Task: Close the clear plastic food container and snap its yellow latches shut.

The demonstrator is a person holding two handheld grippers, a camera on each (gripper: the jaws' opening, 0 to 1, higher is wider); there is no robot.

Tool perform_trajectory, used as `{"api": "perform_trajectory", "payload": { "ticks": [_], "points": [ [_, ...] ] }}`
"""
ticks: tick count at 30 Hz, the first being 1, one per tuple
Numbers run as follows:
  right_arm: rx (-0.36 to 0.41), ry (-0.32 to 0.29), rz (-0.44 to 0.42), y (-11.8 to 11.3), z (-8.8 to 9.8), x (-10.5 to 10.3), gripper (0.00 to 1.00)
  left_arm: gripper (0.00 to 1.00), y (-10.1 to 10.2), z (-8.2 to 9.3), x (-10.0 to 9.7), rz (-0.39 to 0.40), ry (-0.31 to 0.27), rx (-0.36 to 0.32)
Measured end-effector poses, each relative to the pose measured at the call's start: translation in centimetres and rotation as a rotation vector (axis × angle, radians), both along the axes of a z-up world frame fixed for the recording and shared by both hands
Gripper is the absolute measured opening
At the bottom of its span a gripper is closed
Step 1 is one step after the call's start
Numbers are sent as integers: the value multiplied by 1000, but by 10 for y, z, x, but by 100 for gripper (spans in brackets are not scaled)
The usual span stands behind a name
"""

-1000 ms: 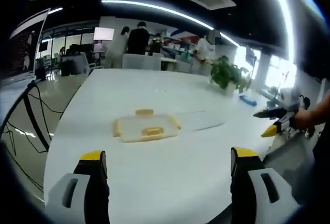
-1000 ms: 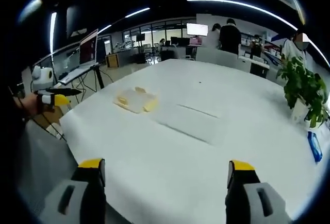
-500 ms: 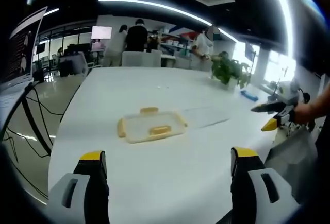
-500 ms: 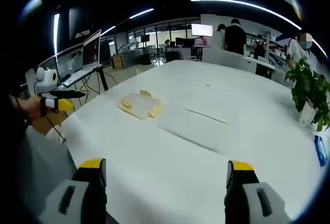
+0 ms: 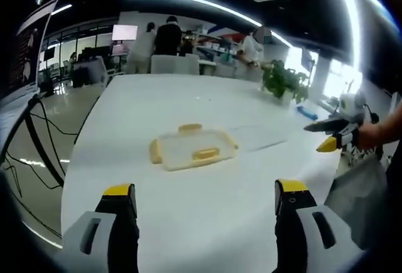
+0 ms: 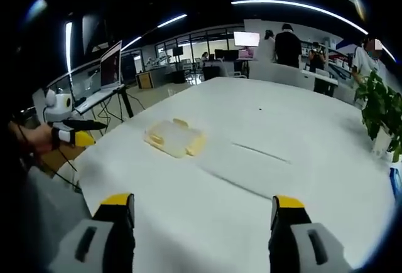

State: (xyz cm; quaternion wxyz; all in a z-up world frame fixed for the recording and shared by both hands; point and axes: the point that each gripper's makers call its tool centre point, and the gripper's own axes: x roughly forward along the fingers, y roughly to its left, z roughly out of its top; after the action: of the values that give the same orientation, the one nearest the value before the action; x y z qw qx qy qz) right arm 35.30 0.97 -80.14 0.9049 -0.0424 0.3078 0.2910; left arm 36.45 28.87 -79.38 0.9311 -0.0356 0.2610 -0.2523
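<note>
A: Container (image 5: 191,149) sitting flat on the white desk (image 5: 188,210), well ahead of the left gripper (image 5: 200,199), roughly centred between its jaws. Lid looks laid on top, yellow latches (image 5: 205,154) sticking out at the near side, far side and left end. Snapped or not, can't tell from here.

B: Same box from the right gripper view (image 6: 174,139), but further off and toward the left, with a yellow latch (image 6: 196,145) showing on its right end. Right gripper (image 6: 203,210) jaws wide apart, nothing between them, just bare desk (image 6: 251,198).

A: Left jaws apart too, nothing held. Off to the right in the left gripper view: the right gripper (image 5: 328,136) in a hand (image 5: 369,136), past the desk edge, well away from the box.

B: And mirrored here: left gripper (image 6: 81,133) at the left edge, hand (image 6: 34,139) around it, also off the desk.

A: Got a plant (image 5: 284,81) and a small blue thing (image 5: 307,112) at the far right corner of the desk, plus people standing at the back.

B: Plant (image 6: 380,107) at the right edge here. Also a clear sheet (image 6: 260,154) lying flat right of the box, and a monitor (image 6: 110,66) on a stand at the left.
</note>
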Motion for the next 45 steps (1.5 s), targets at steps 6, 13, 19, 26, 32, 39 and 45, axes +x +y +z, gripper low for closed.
{"api": "perform_trajectory", "payload": {
  "ticks": [6,13,19,26,32,39,45],
  "points": [
    [-1,-19,23,11,5,15,93,91,4,-4,6,-12,-4,20],
    [-30,-41,87,28,10,24,93,93,5,-5,14,-35,1,25],
    [-96,-78,166,42,9,27,93,93,3,-4,21,-79,-26,96],
    [-102,-105,224,57,14,39,92,93,3,-6,34,-94,-26,113],
    [-141,-135,279,67,15,50,93,97,3,-7,42,-120,-38,151],
    [-130,-139,289,72,16,60,94,97,5,-9,48,-137,-35,167],
    [-126,-140,312,75,15,65,93,99,8,-10,51,-154,-37,190]
  ]
}}
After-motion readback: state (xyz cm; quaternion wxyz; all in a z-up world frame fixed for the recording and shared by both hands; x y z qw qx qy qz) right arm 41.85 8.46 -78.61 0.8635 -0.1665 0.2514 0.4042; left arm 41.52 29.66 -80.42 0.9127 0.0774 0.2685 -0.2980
